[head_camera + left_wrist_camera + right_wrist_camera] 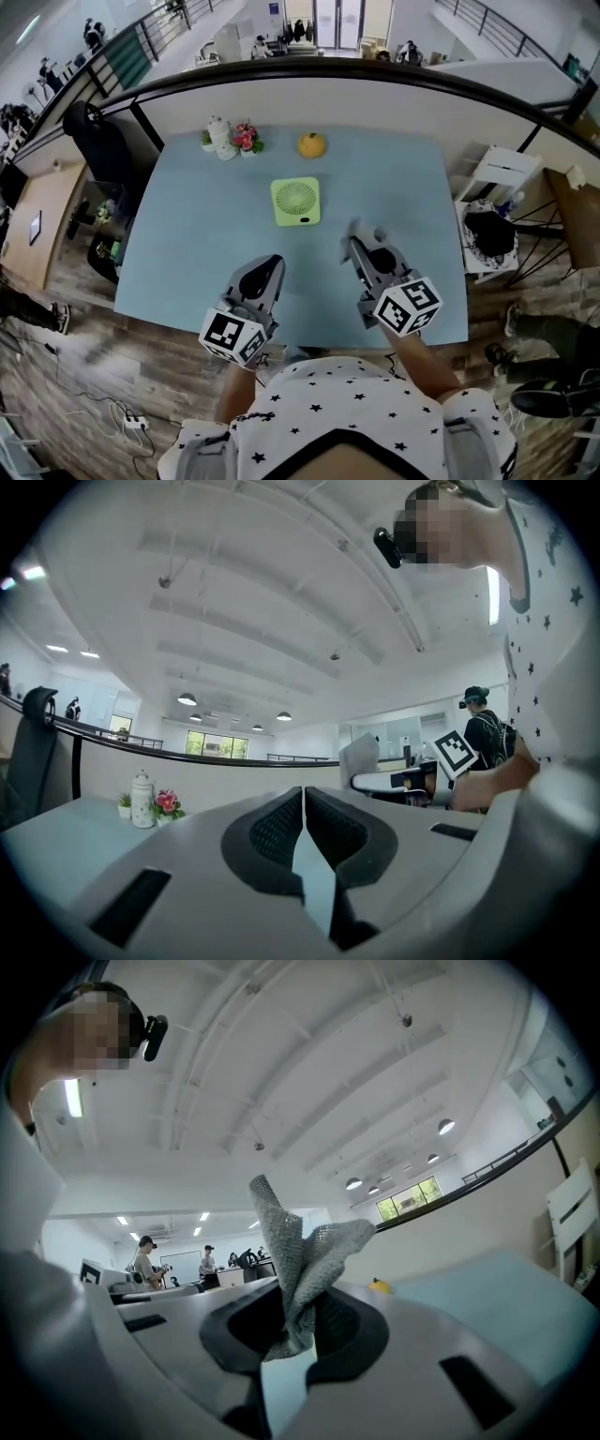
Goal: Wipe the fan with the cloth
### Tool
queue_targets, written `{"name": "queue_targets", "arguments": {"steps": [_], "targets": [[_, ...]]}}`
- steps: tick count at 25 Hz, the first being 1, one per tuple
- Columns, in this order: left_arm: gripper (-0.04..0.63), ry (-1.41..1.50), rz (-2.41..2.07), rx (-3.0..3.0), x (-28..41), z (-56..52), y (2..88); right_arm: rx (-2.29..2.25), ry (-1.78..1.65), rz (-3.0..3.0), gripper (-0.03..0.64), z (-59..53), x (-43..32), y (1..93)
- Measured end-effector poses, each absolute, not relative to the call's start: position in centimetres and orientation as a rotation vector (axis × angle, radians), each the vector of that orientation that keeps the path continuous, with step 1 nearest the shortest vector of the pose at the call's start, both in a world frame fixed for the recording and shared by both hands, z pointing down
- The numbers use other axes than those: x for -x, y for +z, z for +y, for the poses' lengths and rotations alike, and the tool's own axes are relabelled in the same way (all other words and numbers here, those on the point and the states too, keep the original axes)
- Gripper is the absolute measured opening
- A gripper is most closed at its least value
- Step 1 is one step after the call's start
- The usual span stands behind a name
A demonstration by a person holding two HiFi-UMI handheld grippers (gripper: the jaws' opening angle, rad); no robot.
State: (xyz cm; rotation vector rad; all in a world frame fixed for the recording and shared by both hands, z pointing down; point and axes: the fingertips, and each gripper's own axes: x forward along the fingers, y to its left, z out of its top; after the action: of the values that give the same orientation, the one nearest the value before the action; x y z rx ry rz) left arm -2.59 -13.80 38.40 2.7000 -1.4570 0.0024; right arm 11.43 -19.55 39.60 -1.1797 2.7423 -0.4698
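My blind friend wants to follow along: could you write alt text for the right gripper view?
The right claw is shut on a grey cloth, which sticks up crumpled between its jaws. Behind it lie a pale blue table with a small yellow thing on it, a white ceiling with lamps, and people far off at left.

Left gripper [273,262] jaws closed; right gripper [359,242] jaws pinch cloth [291,1241]
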Motion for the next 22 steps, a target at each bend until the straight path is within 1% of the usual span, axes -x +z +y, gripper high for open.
{"name": "queue_targets", "arguments": {"steps": [7, 22], "targets": [[0.032, -0.027, -1.387, -2.725, 5.7, -15.7, 38.6, 1.236, -0.476, 2.762, 0.054, -20.9, -7.7, 40.4], [0.032, -0.046, -1.384, -2.688, 13.4, -19.2, 40.4, 1.253, -0.443, 2.901, 0.054, -25.7, 1.9, 43.4]]}}
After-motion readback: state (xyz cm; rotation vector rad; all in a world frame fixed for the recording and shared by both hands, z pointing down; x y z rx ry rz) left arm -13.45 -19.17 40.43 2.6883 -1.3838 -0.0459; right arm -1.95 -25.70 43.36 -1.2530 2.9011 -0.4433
